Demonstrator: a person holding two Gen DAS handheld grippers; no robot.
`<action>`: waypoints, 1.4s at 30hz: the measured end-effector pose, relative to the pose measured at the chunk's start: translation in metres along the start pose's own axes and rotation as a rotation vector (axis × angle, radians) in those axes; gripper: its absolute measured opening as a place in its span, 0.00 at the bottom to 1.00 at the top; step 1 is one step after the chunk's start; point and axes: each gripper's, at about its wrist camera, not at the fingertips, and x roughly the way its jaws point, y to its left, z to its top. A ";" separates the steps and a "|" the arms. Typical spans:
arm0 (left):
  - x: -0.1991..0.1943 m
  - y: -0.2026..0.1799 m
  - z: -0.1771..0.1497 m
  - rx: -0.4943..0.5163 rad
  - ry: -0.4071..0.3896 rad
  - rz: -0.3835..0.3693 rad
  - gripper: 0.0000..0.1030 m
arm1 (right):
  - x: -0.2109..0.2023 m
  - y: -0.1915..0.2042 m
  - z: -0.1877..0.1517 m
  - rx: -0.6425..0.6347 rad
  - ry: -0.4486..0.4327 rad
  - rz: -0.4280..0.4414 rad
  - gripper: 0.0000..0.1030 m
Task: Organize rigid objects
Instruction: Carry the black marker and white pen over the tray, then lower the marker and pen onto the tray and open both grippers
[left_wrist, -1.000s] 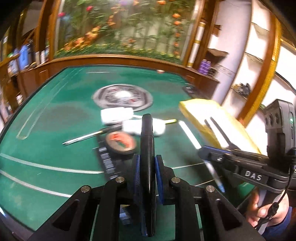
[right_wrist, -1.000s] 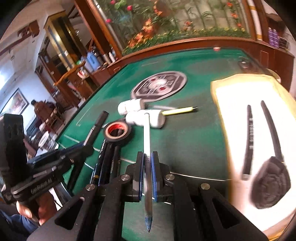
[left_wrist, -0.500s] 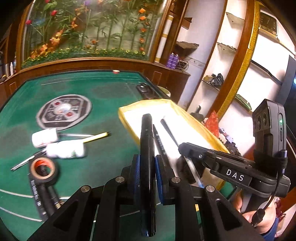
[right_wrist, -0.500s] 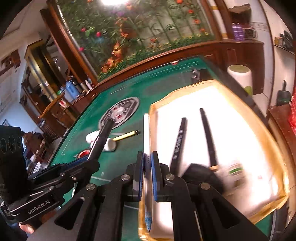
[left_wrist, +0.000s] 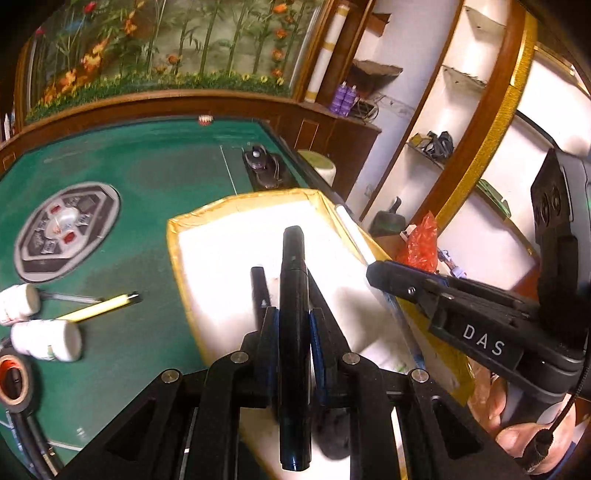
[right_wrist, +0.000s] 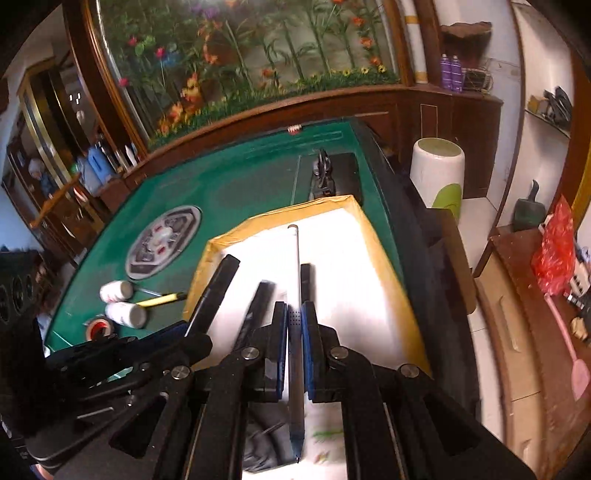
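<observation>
Both tools moved over the tray (left_wrist: 173, 236), left tool (left_wrist: 291, 321) pinching marker (left_wrist: 293, 266), right tool (right_wrist: 294, 325) pen (right_wrist: 296, 258).

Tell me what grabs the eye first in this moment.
The bright white tray with a yellow rim on the green felt table dominates both views. Over it, the left gripper clamps a thick black marker and the right gripper a slim grey pen.

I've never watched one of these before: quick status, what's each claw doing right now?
Left gripper shut on black marker. Right gripper shut on slim pen. Both over the yellow-rimmed tray. Two black pens already in it; nothing blocking.
</observation>
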 end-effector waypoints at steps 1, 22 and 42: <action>0.007 0.000 0.003 -0.010 0.017 -0.004 0.15 | 0.006 -0.002 0.004 -0.008 0.021 -0.004 0.07; 0.045 -0.001 0.004 -0.040 0.126 -0.004 0.18 | 0.049 -0.017 0.007 0.008 0.171 -0.037 0.12; -0.145 0.056 -0.074 0.022 -0.189 0.082 0.48 | -0.110 0.090 -0.072 -0.036 -0.340 0.062 0.74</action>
